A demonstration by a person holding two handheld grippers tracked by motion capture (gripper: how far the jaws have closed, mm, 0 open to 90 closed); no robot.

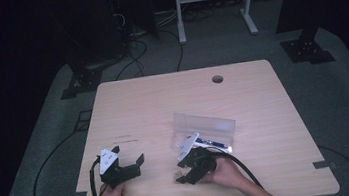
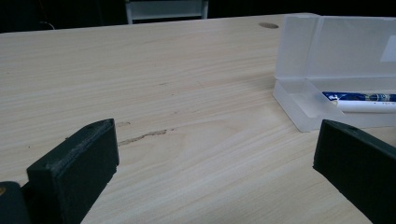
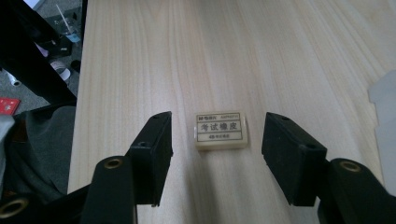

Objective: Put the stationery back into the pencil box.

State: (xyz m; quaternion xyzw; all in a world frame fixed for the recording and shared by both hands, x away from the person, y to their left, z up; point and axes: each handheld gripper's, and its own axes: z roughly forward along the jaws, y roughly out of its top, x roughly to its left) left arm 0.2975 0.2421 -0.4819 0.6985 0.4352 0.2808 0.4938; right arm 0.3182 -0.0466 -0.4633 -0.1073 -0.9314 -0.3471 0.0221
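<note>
The pale wooden surface (image 1: 152, 100) carries few things. Largest of them is a clear plastic pencil case (image 1: 205, 130), standing open a little right of the middle, toward the near edge, with its lid raised. A blue-and-white pen (image 2: 362, 99) already lies in its tray, so part of the packing looks done.

The left gripper (image 1: 128, 160) rests near the near left corner, held in the person's left hand (image 1: 110, 195). Its jaws stand wide apart with nothing between them, pointing across the bare wood toward the case.

The right gripper (image 1: 182, 173) sits just in front of the case, close to the near edge, and tips down toward the wood. In the right gripper view its jaws are open fairly wide and straddle the smallest thing here, a cream eraser (image 3: 221, 130) with a printed label, lying flat. There is a clear gap on either side of it, so the pads are not touching it and it is not yet held.

By the look of it, the work stands partway: the eraser has still to be gripped, lifted and set into the tray beside the pen, and the lid closed after that.
</note>
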